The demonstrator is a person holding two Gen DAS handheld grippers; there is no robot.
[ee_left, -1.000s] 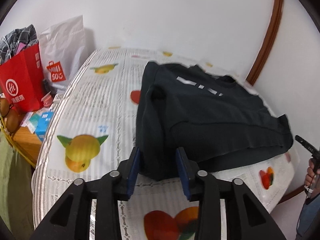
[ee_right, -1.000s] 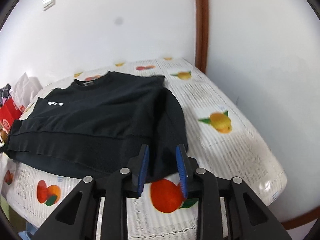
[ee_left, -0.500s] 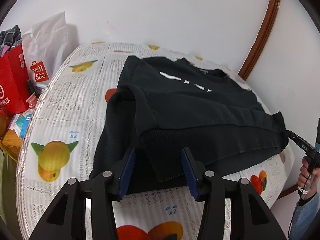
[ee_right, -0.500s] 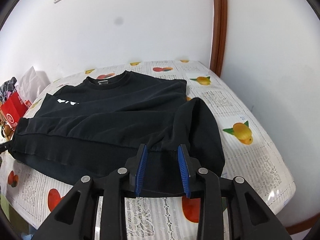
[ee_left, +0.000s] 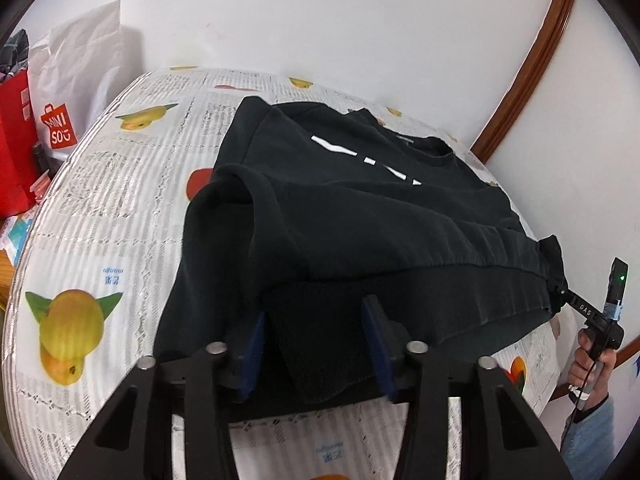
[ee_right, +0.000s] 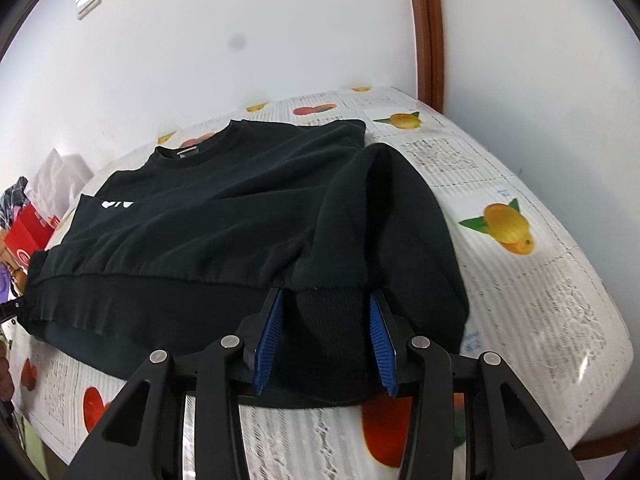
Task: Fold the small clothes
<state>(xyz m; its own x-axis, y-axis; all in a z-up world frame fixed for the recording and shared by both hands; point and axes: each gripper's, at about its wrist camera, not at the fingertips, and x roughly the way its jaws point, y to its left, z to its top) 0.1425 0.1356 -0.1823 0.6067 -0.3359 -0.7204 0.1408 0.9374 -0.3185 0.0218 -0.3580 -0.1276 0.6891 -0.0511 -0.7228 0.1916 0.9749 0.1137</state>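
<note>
Left wrist view: black cotton sweatshirt (ee_left: 360, 232) is now seen nearer, lying on fruit-print tablecloth (ee_left: 100, 208); hem at 6 o'clock between left gripper (ee_left: 316, 344) closing jaws, right gripper (ee_right: 326, 344) opening; fold is judged underway.

One black sweatshirt (ee_left: 360, 220) on one table (ee_left: 100, 208) with a fruit-print cloth. Two hand-held grippers: the left hand-held gripper (ee_left: 316, 344) and the right hand-held gripper (ee_right: 326, 340), two blue pads each. Two shopping bags beside the table: one red bag (ee_left: 14, 140), one white bag (ee_left: 76, 76). One person's hand (ee_left: 592, 364) at the far hem. One wall switch (ee_right: 89, 0).
</note>
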